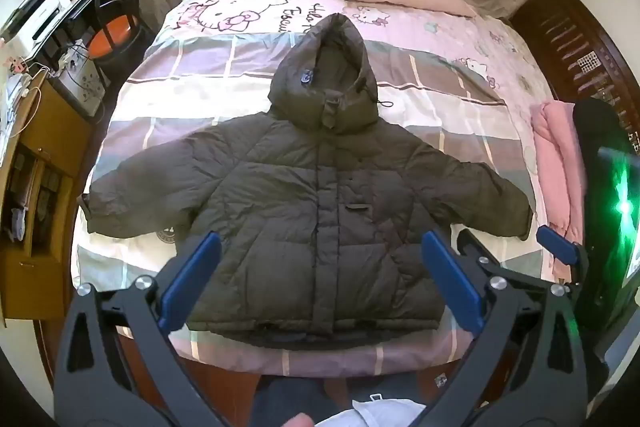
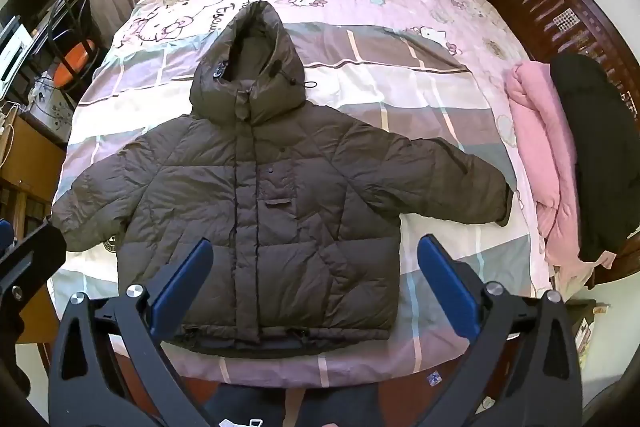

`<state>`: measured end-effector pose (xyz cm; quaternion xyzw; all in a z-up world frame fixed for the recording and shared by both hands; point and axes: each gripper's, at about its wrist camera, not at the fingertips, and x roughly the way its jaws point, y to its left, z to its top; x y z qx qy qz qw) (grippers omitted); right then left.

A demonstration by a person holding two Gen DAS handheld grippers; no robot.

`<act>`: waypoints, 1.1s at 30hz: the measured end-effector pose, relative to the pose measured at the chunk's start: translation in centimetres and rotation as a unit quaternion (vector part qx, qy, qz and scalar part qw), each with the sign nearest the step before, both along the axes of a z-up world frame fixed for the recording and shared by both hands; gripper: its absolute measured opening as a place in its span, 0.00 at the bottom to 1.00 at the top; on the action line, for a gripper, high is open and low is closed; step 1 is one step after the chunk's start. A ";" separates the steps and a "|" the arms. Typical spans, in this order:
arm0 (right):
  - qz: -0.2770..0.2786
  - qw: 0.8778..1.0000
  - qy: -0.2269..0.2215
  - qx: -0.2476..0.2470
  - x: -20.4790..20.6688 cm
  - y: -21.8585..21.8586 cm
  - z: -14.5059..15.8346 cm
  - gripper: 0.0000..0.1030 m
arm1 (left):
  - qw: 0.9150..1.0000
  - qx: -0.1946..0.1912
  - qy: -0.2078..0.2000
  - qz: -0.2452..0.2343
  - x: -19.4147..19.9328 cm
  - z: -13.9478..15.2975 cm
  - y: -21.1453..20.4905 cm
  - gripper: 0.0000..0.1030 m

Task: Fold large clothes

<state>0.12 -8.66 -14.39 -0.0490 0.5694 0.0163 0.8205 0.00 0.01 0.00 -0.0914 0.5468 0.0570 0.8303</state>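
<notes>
Dark olive quilted hooded puffer jacket (image 1: pixel 304 187) is lying flat, front up, on the pink cartoon-print bedspread (image 1: pixel 420 39); left cuff probably hanging off the 9 o'clock edge. Left gripper (image 1: pixel 320 275) and right gripper (image 2: pixel 316 279) are hovering, jaws wide apart, holding nothing, jacket hem showing between them.

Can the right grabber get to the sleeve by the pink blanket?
Probably yes. The right gripper is open and empty, and nothing covers that sleeve; the pink blanket lies beside it.

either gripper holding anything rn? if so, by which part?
Nothing held. Left gripper and right gripper both stand open above the puffer jacket, which lies flat on the bed, untouched.
</notes>
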 end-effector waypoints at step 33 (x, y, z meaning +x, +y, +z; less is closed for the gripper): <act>-0.004 1.000 0.003 0.000 -1.3 -0.3 -0.3 0.99 | 1.000 -0.001 -0.007 -0.001 -1.1 0.3 0.0 0.98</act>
